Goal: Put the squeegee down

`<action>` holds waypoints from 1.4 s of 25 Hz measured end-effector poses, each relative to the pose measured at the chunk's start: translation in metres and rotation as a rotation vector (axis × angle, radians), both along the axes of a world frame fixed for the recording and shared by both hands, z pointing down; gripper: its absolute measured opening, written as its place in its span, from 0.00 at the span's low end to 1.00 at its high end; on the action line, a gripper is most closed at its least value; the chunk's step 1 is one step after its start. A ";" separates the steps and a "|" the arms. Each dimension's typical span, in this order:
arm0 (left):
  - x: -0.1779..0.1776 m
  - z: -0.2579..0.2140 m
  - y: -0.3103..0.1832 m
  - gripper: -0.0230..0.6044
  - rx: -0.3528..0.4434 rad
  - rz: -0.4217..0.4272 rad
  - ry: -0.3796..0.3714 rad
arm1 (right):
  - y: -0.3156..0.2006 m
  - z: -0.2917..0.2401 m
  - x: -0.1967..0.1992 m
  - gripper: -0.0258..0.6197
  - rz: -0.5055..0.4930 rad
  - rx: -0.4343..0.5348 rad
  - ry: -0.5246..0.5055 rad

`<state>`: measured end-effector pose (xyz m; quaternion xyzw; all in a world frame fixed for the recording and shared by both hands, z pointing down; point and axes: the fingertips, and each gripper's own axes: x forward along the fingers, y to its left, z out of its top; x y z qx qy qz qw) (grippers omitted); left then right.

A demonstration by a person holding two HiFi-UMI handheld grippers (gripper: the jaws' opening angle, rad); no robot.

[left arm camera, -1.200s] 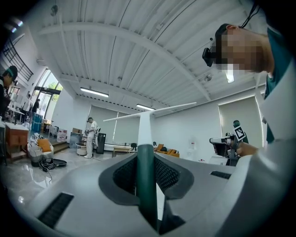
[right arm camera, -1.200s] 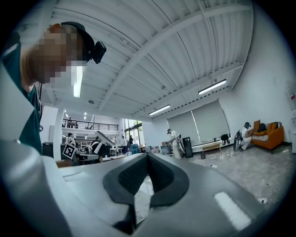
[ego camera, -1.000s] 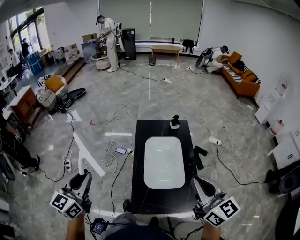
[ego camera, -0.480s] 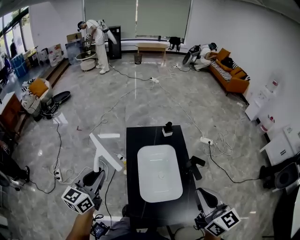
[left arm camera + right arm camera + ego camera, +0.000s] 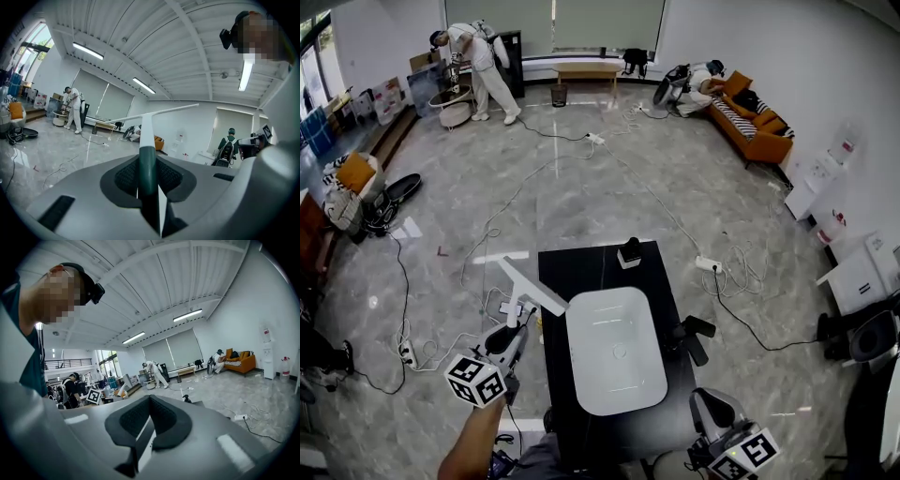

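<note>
A white basin [image 5: 616, 349] sits in the black surface [image 5: 581, 272]. Cables [image 5: 737, 269] trail across the marble floor [image 5: 441, 211]; an orange sofa [image 5: 762, 139] stands against the right wall.

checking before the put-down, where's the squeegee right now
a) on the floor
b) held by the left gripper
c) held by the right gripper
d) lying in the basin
b: the left gripper has its jaws shut on the squeegee handle, with the blade up in the air.

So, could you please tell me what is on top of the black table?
A white basin fills most of the table, and a small black and white item stands at its far end. The near right corner is hidden behind the right gripper.
</note>
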<state>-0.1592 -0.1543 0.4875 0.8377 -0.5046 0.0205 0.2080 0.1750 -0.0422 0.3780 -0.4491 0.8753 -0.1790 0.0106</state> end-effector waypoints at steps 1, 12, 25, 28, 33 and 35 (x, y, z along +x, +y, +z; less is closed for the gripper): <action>0.001 0.008 -0.009 0.15 -0.011 0.003 -0.004 | -0.005 0.005 -0.001 0.05 0.003 -0.010 0.001; 0.000 0.086 -0.086 0.15 -0.109 0.016 -0.013 | -0.038 0.060 -0.020 0.06 0.025 -0.101 0.010; -0.005 0.175 -0.143 0.15 -0.214 0.038 -0.022 | -0.043 0.124 -0.036 0.05 0.074 -0.216 0.015; -0.005 0.196 -0.158 0.15 -0.237 0.043 -0.032 | -0.047 0.137 -0.043 0.06 0.076 -0.237 0.013; -0.004 0.230 -0.177 0.16 -0.288 0.042 -0.047 | -0.051 0.158 -0.050 0.05 0.080 -0.279 0.011; -0.003 0.241 -0.185 0.16 -0.306 0.039 -0.052 | -0.054 0.166 -0.052 0.06 0.083 -0.292 0.010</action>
